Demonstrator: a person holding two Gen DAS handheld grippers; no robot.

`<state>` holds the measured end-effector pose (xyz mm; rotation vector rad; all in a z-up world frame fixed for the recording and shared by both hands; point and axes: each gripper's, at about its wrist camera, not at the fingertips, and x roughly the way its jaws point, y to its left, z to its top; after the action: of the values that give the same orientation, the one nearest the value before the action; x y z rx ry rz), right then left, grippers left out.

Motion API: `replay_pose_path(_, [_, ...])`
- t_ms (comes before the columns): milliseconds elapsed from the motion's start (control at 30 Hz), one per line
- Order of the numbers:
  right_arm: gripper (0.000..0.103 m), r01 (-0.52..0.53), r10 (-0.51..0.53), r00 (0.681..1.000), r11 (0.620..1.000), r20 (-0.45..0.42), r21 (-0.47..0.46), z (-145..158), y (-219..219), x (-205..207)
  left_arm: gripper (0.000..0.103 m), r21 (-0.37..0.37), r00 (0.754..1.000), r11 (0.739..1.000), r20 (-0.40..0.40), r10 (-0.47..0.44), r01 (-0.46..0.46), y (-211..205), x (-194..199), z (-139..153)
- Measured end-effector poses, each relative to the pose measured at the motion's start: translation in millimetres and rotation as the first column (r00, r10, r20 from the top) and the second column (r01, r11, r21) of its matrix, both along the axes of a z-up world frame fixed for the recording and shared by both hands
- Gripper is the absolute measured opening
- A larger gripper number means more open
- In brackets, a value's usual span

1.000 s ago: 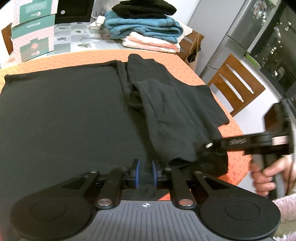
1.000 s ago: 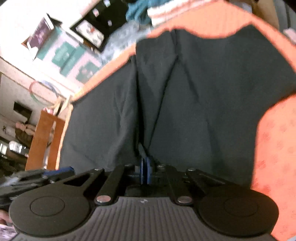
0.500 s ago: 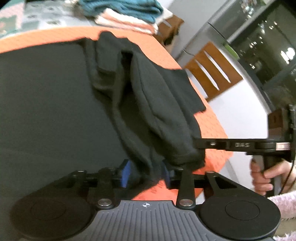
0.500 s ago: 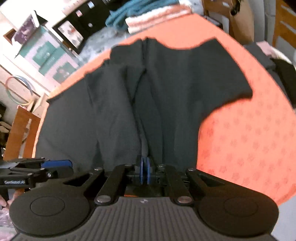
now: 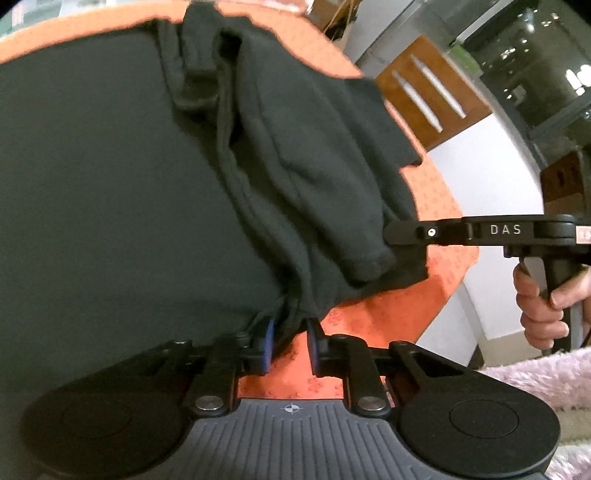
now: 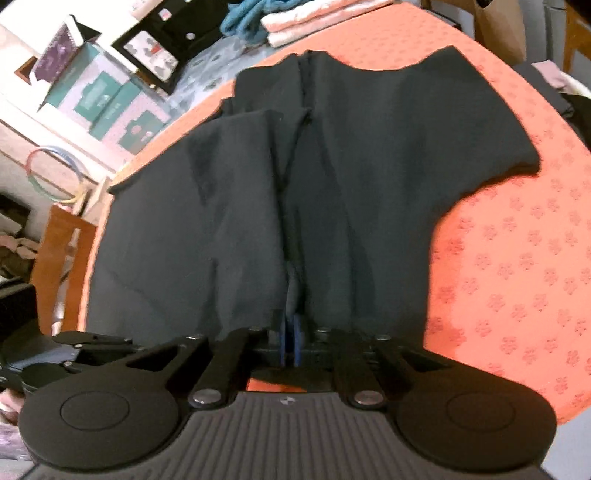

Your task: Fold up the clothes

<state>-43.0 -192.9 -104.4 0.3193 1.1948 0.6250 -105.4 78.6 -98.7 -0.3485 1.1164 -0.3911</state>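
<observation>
A black garment [image 5: 110,177] lies spread on the orange tablecloth [image 5: 373,317], with a sleeve [image 5: 325,177] folded over its body. My left gripper [image 5: 289,341] is open, and a bunched edge of the garment hangs between its blue pads. My right gripper [image 6: 290,341] is shut on the black garment's [image 6: 332,177] near edge. It also shows from the side in the left wrist view [image 5: 402,234], clamped on the cloth at the table's right edge.
Folded teal and pink clothes [image 6: 295,18] are stacked at the table's far end, next to boxes [image 6: 110,96]. Wooden chairs stand at the right [image 5: 432,96] and at the left [image 6: 59,266]. The tablecloth [image 6: 517,258] is bare at the right.
My left gripper has opened from shut and slid right to the garment's edge. My right gripper has stayed shut on the garment and pulled back, so more of the table shows.
</observation>
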Motion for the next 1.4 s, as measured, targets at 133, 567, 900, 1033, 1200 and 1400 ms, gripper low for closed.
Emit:
replay_pose_path(133, [0.005,0.022,-0.011,0.999,0.969,-0.046,0.247,32.3,-5.8,-2.8,0.039,-0.043,0.992,0.998,0.115,0.056,-0.052,10.8,-9.9,20.4])
replay_pose_path(567, [0.014,0.141,-0.142,0.990,0.990,-0.005,-0.025,17.7,-23.0,0.8,0.046,0.006,0.974,0.983,0.131,0.184,-0.186,27.7,0.7,27.9])
replay_pose_path(900, [0.015,0.047,-0.033,0.983,0.996,0.182,-0.075,54.5,0.9,57.6,0.049,-0.025,0.950,0.977,0.228,0.212,-0.212,34.5,59.6,38.7])
replay_pose_path(1033, [0.016,0.002,0.021,0.975,0.995,0.220,-0.104,59.6,21.6,83.1,0.042,-0.018,0.950,0.982,0.251,0.185,-0.187,30.0,81.3,33.0])
replay_pose_path(1200, [0.016,-0.046,0.070,0.972,0.993,0.222,-0.111,56.0,44.4,106.1,0.026,-0.039,0.952,0.990,0.273,0.138,-0.133,29.7,92.6,27.2])
replay_pose_path(1400, [0.016,-0.144,0.168,0.961,0.982,0.220,-0.118,48.2,79.0,122.1,0.026,-0.006,0.967,0.986,0.195,0.166,-0.168,36.5,110.2,4.2])
